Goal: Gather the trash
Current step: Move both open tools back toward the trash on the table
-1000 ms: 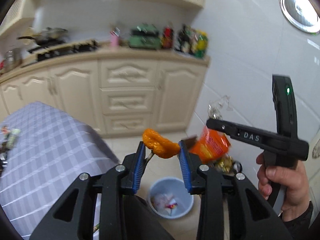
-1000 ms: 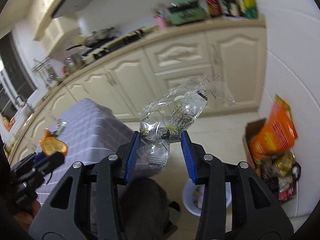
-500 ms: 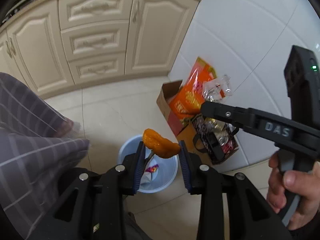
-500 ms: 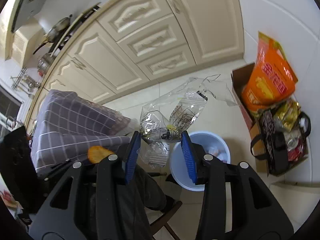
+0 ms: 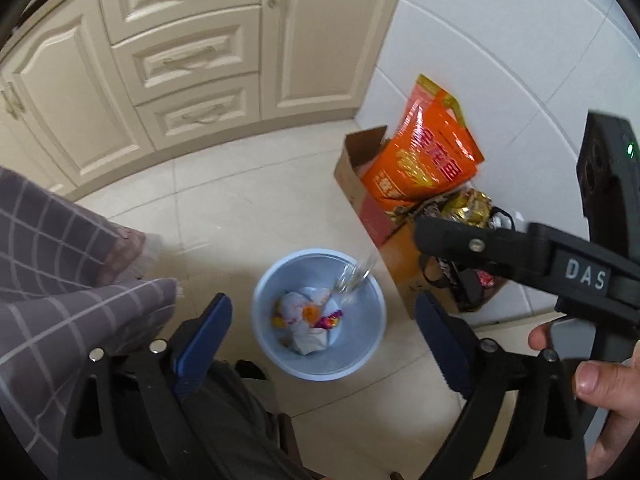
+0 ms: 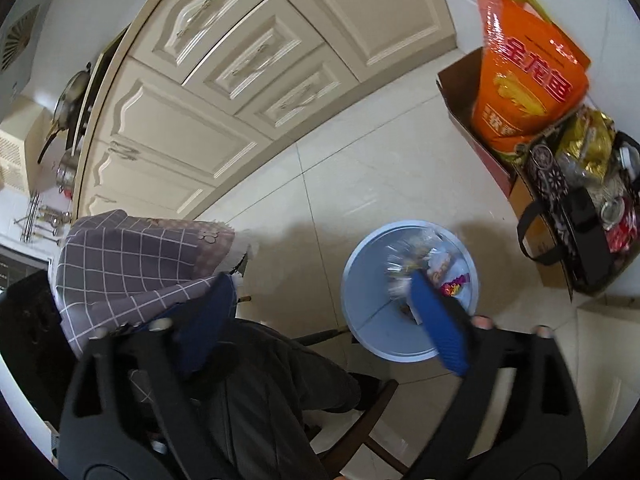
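Both grippers hang over a pale blue bin (image 5: 320, 316) that stands on the cream tiled floor (image 5: 248, 200). The left gripper (image 5: 323, 336) has its jaws spread wide apart with nothing between them, the bin showing in the gap. The right gripper (image 6: 320, 312) also has its jaws wide apart and empty; its right blue pad (image 6: 438, 322) overlaps the bin's near rim in the right wrist view.

A clear plastic wrapper (image 5: 354, 278) is blurred at the far right edge of the bin's mouth, its long axis slanting from upper right down to lower left, the lower end pointing into the bin. In the right wrist view it is a smeared, shiny patch (image 6: 404, 262) inside the bin; whether it touches anything cannot be told. At the bottom of the bin lies crumpled white paper (image 5: 304, 326) with an orange peel (image 5: 310, 312) on top and a small purple and yellow wrapper (image 5: 330, 322) just beside it.

To the right of the bin, against the white tiled wall (image 5: 460, 40), stands an open cardboard box (image 5: 360, 176) with a large orange bag (image 5: 424, 152) upright in it, and nearer, a dark bag (image 6: 568, 220) stuffed with gold packets and cans. Cream cabinets (image 5: 180, 60) with drawers run along the far side. A table with a grey checked cloth (image 5: 60, 272) hangs over on the left. The person's right hand (image 5: 600, 376) grips the black handle at the right edge of the left wrist view.
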Demonstrator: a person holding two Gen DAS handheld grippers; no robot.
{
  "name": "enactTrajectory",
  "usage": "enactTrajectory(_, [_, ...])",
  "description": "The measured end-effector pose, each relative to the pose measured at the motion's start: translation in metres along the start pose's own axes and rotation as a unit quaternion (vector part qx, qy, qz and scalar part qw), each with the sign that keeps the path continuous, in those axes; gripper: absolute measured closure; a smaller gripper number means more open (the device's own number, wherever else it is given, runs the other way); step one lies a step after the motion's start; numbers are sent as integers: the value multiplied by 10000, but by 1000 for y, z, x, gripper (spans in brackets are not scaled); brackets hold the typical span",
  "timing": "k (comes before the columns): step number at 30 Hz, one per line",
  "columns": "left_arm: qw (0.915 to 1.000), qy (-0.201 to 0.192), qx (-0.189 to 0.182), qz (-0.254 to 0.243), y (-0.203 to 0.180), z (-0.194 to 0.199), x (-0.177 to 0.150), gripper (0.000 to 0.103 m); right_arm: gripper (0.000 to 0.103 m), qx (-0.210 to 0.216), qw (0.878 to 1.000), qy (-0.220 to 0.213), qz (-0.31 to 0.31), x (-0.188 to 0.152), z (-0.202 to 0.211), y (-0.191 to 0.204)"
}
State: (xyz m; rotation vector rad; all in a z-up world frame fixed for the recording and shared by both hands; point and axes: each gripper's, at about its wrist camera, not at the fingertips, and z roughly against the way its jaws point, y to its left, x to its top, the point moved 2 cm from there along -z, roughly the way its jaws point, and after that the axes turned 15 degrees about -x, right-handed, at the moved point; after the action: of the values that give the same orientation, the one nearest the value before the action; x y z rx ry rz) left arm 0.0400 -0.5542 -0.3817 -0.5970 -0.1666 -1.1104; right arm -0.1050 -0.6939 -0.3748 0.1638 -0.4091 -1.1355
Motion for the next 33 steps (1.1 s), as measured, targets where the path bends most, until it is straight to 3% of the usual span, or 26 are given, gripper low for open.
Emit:
enactTrajectory(9, [9988, -479, 113, -17, 0, 45, -1, 11, 6, -174, 9997, -125, 65, -2, 13, 5])
enactTrajectory(20, [9942, -1056, 96, -191, -15, 103, -2, 11, 6, -18, 9978, -524, 407, 3, 56, 45])
enactTrajectory(26, [9885, -1484, 173, -241, -16, 149, -6, 11, 6, 192, 9938, -851, 684, 3, 90, 80])
enactTrajectory(33, [9751, -2137, 538, -232, -13, 220, -17, 10, 6, 519, 9835, -1162, 1282, -7, 129, 142])
